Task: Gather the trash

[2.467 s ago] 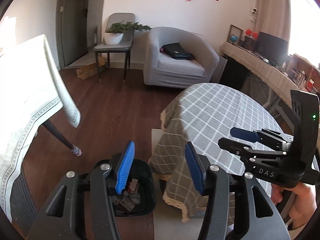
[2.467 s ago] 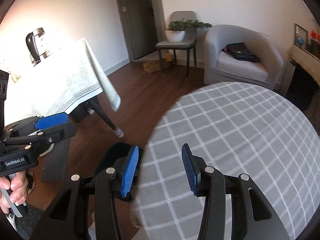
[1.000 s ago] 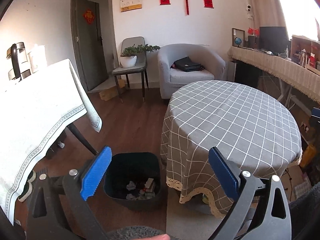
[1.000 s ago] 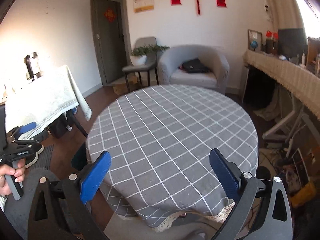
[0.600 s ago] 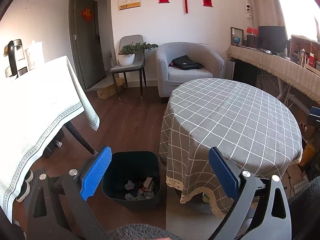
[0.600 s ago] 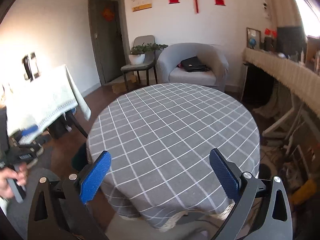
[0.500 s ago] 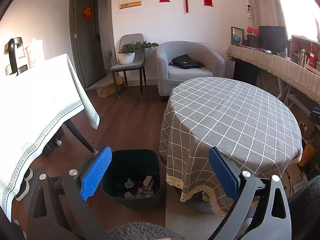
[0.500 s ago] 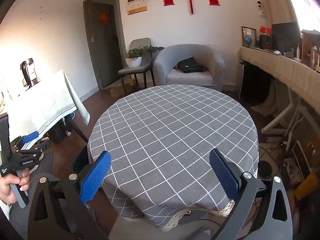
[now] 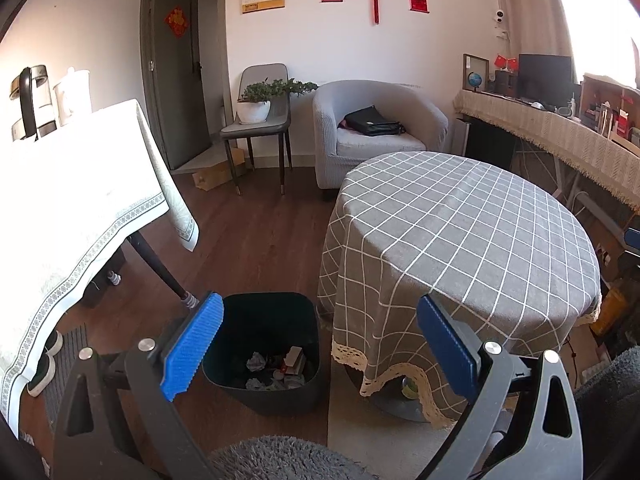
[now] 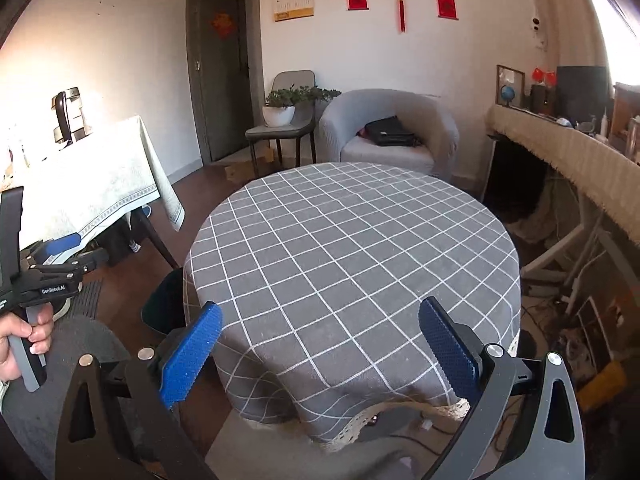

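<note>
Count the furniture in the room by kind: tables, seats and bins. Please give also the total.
Tables: 2, the round table and the white-cloth table.
Seats: 2, the armchair and the chair.
Bins: 1, the bin, with trash inside.
Total: 5.

Ahead of the left gripper (image 9: 316,340), a bin (image 9: 266,350) is set on the floor, just left of the round tabletop (image 9: 460,232); trash (image 9: 276,368) lies in it. The same tabletop (image 10: 352,248) is spread ahead of the right gripper (image 10: 320,344). An armchair (image 10: 390,132) is placed behind it, a draped table (image 9: 68,200) to the left.
</note>
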### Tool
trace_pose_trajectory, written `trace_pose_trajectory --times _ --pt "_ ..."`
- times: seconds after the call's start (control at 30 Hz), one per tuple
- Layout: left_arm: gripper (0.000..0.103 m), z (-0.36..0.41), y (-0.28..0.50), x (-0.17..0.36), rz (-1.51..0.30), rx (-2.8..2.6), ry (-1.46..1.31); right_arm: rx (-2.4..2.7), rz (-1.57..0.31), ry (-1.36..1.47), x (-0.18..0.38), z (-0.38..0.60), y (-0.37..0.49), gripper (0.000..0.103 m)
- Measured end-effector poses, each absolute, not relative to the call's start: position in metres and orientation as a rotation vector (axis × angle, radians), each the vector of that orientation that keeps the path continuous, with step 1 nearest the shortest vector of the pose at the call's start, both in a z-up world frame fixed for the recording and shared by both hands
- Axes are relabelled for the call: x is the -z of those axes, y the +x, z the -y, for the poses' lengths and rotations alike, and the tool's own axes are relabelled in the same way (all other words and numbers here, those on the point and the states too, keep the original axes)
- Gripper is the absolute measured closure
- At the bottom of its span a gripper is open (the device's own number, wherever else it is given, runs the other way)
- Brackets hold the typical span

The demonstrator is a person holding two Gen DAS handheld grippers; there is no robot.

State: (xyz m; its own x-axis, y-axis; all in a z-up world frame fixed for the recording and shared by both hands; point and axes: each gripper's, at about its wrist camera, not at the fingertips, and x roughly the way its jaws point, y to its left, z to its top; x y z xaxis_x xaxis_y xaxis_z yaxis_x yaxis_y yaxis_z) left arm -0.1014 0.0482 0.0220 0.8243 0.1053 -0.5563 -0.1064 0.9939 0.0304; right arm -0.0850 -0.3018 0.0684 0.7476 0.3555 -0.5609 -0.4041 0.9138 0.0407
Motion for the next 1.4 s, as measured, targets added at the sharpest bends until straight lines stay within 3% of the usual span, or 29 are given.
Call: trace_pose_trajectory --times 1.4 --pt "0.004 -0.0578 -0.0973 -0.0142 -0.62 -0.137 -0.019 -0.428 -0.605 -0.1 -0.0645 0.3018 -0.0846 0.004"
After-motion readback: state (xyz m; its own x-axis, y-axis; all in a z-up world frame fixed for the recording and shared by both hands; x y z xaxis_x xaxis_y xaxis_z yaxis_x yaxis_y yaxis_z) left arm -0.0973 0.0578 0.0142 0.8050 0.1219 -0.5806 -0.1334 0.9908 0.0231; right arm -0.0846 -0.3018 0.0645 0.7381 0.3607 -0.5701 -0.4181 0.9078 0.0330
